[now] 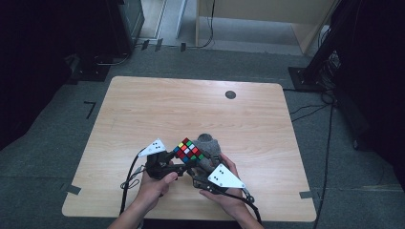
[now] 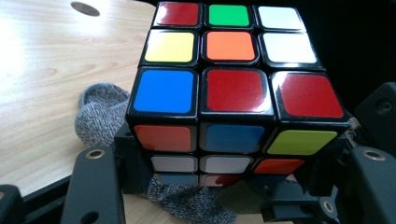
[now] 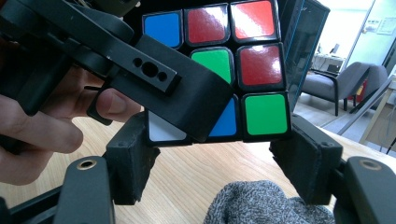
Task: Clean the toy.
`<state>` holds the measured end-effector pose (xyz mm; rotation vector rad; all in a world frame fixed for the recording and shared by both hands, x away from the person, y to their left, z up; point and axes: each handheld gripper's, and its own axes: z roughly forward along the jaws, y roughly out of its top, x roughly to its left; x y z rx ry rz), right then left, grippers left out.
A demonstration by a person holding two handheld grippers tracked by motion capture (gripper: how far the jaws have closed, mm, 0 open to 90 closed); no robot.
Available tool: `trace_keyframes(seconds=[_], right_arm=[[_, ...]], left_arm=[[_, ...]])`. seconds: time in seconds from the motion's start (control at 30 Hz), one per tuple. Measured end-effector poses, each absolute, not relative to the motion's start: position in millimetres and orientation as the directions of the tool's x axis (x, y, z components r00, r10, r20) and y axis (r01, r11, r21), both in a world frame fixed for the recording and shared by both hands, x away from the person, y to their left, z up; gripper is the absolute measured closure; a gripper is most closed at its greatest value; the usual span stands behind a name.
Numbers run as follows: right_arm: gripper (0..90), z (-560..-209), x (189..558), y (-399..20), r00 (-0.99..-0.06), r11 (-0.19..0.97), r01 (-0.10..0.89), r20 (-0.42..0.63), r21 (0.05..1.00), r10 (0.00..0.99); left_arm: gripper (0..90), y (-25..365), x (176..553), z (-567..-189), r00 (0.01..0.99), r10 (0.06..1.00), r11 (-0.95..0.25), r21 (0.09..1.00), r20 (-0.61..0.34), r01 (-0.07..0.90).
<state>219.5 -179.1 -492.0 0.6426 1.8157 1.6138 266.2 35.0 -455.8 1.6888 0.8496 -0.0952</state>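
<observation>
the left gripper clamps the cube steady above the table — so the right gripper, jaws apart around its lower layer, could turn it.

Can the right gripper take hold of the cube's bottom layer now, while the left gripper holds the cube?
Probably yes. The right gripper has its jaws apart on either side of the cube, just at its lower edge. The left gripper clamps the cube, and one of its jaws crosses the near face, which may crowd the grip.

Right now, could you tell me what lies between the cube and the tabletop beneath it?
A grey knitted sock lies on the table under the cube, which is clamped in the left tongs. It shows in both gripper views.
</observation>
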Motion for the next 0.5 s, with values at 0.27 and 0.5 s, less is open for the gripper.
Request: trace_keyframes(seconds=[0.27,0.5], right_arm=[[32.8,-493.2,222.1,-179.7,-0.698,0.155,-0.062,-0.154,0.986,0.7],[34.4,-491.2,220.0,-180.1,-0.692,0.177,-0.065,-0.172,0.982,0.701]], left_arm=[[34.2,35.1,269.0,-458.8,0.713,0.464,-0.043,0.79,-0.526,0.611],[32.9,35.6,270.4,-456.9,0.737,0.459,-0.075,0.805,-0.496,0.589]])
